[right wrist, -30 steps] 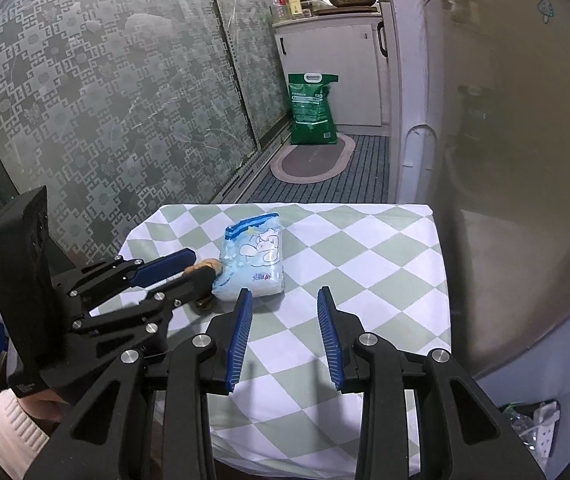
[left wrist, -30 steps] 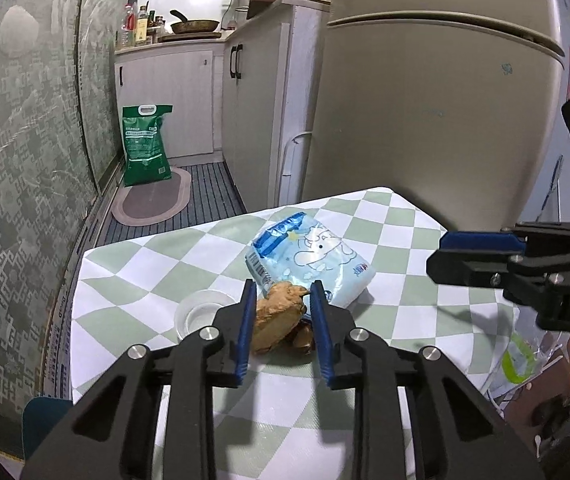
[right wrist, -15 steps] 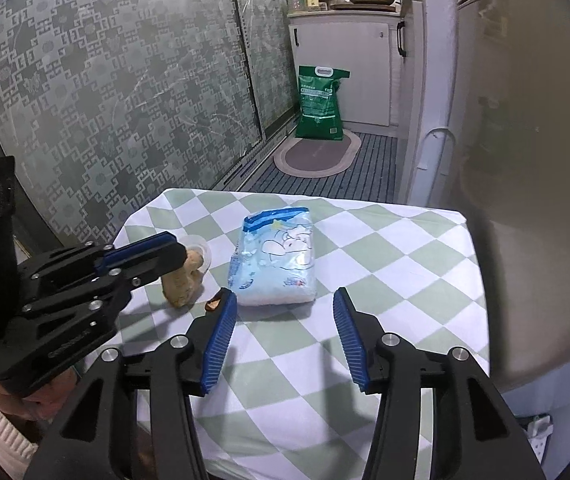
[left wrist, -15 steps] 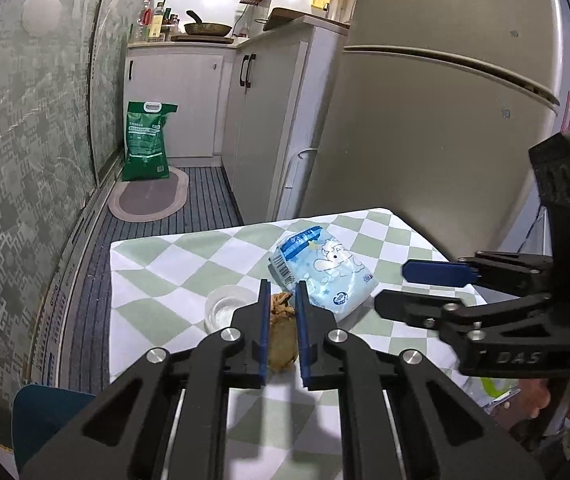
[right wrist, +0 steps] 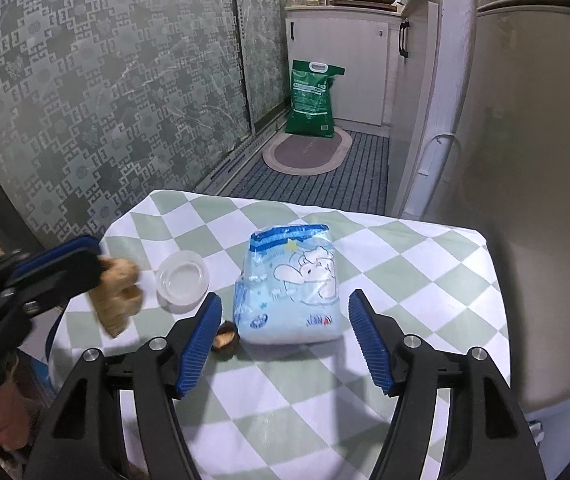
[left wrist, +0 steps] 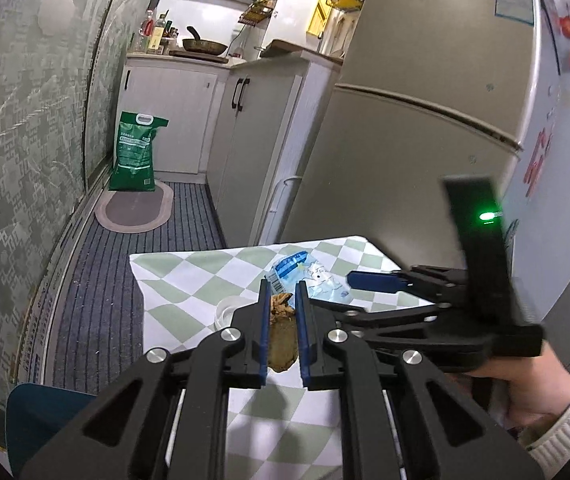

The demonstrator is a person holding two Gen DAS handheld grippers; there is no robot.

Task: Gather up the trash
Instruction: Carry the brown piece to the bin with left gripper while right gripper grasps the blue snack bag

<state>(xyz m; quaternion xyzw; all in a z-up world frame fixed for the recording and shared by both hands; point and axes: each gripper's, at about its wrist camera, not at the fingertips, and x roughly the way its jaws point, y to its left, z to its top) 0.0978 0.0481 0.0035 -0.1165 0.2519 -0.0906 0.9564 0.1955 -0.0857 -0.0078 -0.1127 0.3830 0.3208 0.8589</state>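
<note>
The fridge [left wrist: 425,140] stands tall just past the far right edge of my worktop [right wrist: 425,280], which wears a green-and-white checked cloth. On that cloth the biggest thing is the pale blue plastic pack [right wrist: 291,284], lying flat near the middle. My right gripper [right wrist: 285,340] hangs over the near end of the pack with its jaws wide; they have just been opening, and nothing is pressed between the blue pads, though the pack lies in line with the gap. My left gripper [left wrist: 283,320] is clamped tight on the brown scrap [right wrist: 119,294], lifted clear of the cloth at the worktop's left side. A small clear dish [right wrist: 183,280] sits just left of the pack, and a little dark brown bit [right wrist: 225,338] lies by the pack's near left corner
</note>
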